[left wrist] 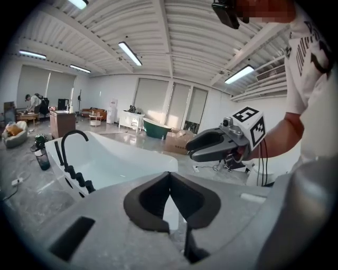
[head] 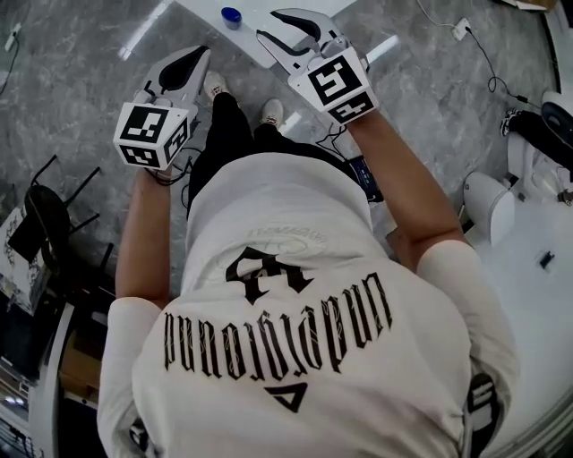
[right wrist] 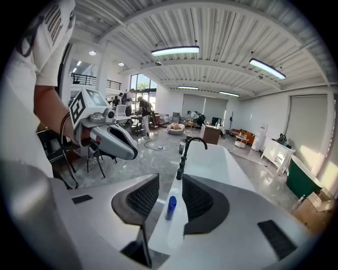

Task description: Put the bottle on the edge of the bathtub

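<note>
A small blue bottle [right wrist: 170, 207] stands upright on the white bathtub's rim [right wrist: 174, 232]; from the head view only its blue cap [head: 231, 15] shows on the rim [head: 249, 43]. My right gripper [right wrist: 170, 182] is open above and behind the bottle, apart from it, with nothing between its pads. In the head view it hovers over the rim [head: 273, 27]. My left gripper [left wrist: 169, 174] is shut and empty, held up beside the tub [left wrist: 121, 158]. It sits at the left of the head view [head: 192, 55].
A black faucet [right wrist: 187, 147] rises from the rim beyond the bottle. A black chair [head: 45, 215] stands at my left and white equipment [head: 488, 206] at my right. Cables lie on the grey floor. A green tub [left wrist: 157, 129] and cartons stand far off.
</note>
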A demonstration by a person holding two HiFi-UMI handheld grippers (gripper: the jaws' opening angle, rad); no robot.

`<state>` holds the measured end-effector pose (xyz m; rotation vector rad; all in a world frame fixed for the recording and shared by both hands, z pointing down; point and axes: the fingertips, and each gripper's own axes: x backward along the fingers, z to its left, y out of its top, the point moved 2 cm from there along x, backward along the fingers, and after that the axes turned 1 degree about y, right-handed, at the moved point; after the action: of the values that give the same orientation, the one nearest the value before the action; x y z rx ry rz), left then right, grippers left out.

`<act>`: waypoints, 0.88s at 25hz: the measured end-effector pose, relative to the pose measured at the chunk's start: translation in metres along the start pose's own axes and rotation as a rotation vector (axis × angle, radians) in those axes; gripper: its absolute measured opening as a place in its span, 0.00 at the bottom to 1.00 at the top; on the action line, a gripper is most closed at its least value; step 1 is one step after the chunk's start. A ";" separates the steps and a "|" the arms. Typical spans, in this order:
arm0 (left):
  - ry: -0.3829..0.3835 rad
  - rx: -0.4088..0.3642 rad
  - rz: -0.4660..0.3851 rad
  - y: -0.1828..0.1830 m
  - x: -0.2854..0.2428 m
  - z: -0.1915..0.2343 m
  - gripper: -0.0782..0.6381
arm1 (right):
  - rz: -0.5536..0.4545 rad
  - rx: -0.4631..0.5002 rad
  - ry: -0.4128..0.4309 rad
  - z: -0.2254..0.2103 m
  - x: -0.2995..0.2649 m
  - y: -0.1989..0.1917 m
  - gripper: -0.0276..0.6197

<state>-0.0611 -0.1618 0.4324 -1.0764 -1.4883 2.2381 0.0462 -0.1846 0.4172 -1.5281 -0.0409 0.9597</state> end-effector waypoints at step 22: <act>0.130 -0.098 -0.299 0.120 0.113 -0.115 0.13 | -0.303 0.046 -0.025 0.036 0.194 0.081 0.11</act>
<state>-0.0377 -0.0722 0.2538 -0.9349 -1.5980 1.8756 0.1122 -0.0693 0.2501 -1.4186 -0.2601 0.7324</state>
